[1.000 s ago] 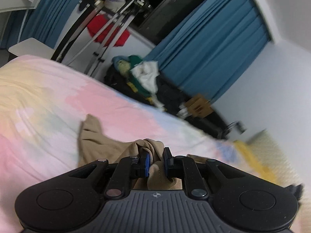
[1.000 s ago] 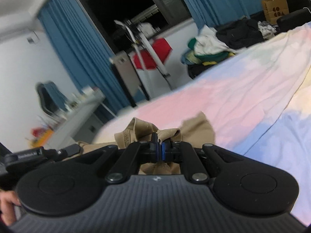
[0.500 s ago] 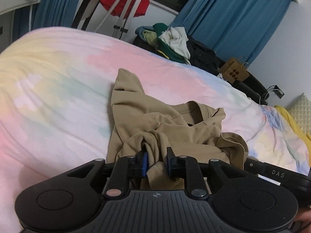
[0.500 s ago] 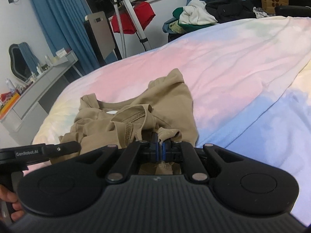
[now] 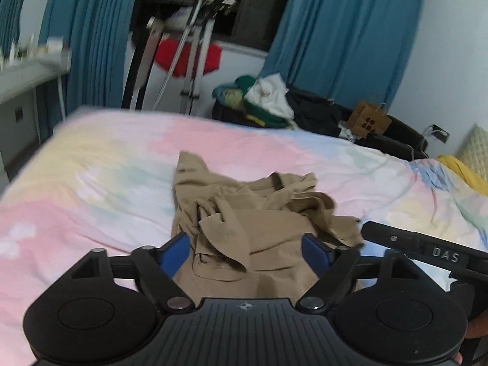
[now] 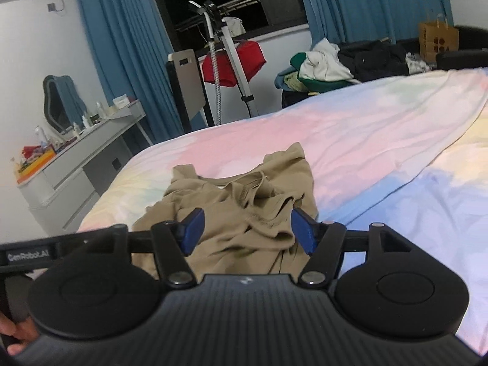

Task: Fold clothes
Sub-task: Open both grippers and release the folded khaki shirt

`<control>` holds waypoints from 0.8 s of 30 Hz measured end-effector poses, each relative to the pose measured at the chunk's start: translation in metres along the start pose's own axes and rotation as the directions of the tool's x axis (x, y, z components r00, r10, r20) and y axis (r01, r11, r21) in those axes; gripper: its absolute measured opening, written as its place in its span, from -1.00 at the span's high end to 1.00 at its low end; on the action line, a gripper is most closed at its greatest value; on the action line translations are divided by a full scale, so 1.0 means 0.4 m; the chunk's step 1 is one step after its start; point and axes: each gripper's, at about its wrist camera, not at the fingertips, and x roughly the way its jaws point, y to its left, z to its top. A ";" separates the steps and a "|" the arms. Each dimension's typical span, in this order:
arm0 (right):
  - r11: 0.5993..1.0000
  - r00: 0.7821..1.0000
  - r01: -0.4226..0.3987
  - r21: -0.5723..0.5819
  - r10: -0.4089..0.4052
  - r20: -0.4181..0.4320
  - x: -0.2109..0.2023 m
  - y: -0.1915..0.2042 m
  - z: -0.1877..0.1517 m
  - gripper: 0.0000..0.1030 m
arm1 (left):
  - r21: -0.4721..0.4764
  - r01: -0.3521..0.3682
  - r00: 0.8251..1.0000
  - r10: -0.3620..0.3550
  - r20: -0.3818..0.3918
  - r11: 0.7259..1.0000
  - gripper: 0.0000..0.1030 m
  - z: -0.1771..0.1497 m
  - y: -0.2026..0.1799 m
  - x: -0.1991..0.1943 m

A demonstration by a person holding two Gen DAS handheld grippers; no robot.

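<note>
A tan shirt lies crumpled in a heap on the pastel bedsheet. My left gripper is open just above the shirt's near edge, its blue pads wide apart with nothing between them. In the right wrist view the same tan shirt lies bunched on the bedsheet, and my right gripper is open over its near part, holding nothing. The other gripper's black body shows at the right of the left wrist view.
A pile of clothes and a paper bag lie beyond the bed's far side. A metal stand with a red cloth stands by the window. A grey dresser stands off the bed's left edge. A yellow cloth lies at the right.
Both grippers have let go of the tan shirt and opened wide. The shirt, lifted a second ago, now lies dropped in a heap on the bed.
</note>
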 end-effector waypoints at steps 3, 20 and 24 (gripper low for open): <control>1.000 1.000 0.005 -0.010 -0.005 0.019 -0.059 0.016 -0.012 -0.39 | 0.010 0.011 1.000 -0.011 0.020 1.000 -0.82 -0.026 -0.015 -0.064; 0.999 0.999 0.033 0.022 -0.034 0.027 -0.103 0.011 -0.058 -0.41 | -0.032 0.012 0.998 -0.014 -0.060 0.999 -0.99 -0.097 0.004 -0.099; 0.998 0.999 0.040 0.054 -0.041 0.012 -0.095 0.000 -0.059 -0.41 | -0.111 0.027 0.992 -0.041 -0.120 0.993 -0.99 -0.104 0.023 -0.068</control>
